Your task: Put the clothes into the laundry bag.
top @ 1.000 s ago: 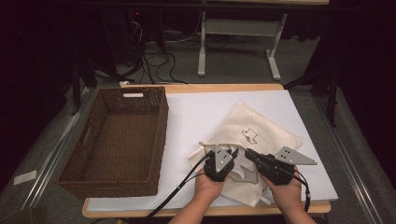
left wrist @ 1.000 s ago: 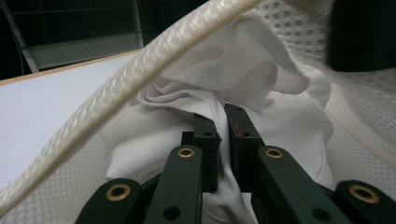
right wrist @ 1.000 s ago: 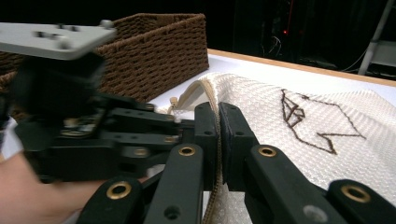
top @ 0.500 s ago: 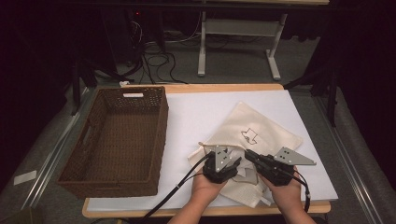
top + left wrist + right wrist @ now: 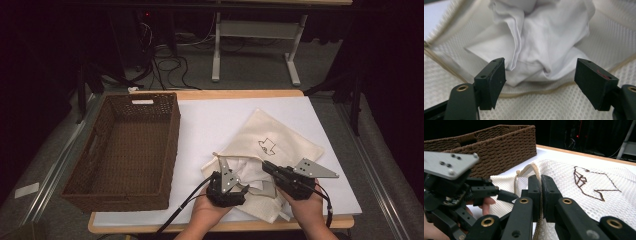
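A cream mesh bag (image 5: 285, 137) with a dark stitched figure lies on the white mat, its mouth toward the person. A crumpled white cloth (image 5: 544, 37) sits in that mouth. My left gripper (image 5: 540, 80) stands just before the cloth with its jaws wide. They have just been opening, and the pads touch nothing. In the high view the left gripper (image 5: 239, 187) is at the bag's near left corner. My right gripper (image 5: 540, 187) is shut on the bag's corded rim (image 5: 537, 173) and holds it up. In the high view the right gripper (image 5: 266, 166) is to the right of the left one.
A brown wicker basket (image 5: 172, 130) with nothing in it stands on the left of the table. The white mat (image 5: 220, 120) lies bare between the basket and the bag. The table's wooden front edge (image 5: 150, 227) runs just before the hands.
The left gripper's jaws have gone from shut to wide open and let go of the white cloth. That hand drew back a little toward the person. The right gripper kept still.
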`<state>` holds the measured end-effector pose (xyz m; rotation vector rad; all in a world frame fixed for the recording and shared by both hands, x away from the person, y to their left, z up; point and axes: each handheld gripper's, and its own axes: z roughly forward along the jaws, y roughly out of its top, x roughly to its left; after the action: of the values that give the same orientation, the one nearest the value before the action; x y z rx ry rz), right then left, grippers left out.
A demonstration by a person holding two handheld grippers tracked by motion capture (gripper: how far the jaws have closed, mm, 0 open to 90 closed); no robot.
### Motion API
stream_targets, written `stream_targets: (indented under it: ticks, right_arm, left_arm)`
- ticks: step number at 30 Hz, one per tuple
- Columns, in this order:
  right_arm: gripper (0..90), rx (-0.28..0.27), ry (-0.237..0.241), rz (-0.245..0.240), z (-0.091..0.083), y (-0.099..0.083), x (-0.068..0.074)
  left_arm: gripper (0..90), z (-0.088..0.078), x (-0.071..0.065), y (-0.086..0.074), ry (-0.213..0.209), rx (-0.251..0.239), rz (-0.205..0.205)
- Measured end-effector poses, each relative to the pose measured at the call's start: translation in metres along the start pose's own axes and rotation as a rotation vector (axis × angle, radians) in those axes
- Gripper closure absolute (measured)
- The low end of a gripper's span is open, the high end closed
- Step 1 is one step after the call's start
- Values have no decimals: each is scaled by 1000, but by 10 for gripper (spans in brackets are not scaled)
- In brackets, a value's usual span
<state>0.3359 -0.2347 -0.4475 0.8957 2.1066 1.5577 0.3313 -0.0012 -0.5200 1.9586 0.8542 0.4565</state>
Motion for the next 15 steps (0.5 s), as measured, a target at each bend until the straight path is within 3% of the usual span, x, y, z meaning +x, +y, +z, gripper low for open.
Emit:
stream_targets:
  ticks: [6, 10, 13, 15]
  right_arm:
    - [871, 1, 0, 3, 0, 0, 0]
    - [871, 3, 3, 1, 1, 0, 0]
    - [871, 4, 3, 1, 1, -1, 0]
    - [871, 4, 3, 1, 1, -1, 0]
  left_arm:
    - [383, 8, 2, 5, -24, 51, -25]
    - [523, 13, 3, 7, -14, 80, -35]
    - [636, 14, 3, 7, -15, 96, -33]
    - [677, 17, 0, 8, -6, 119, -8]
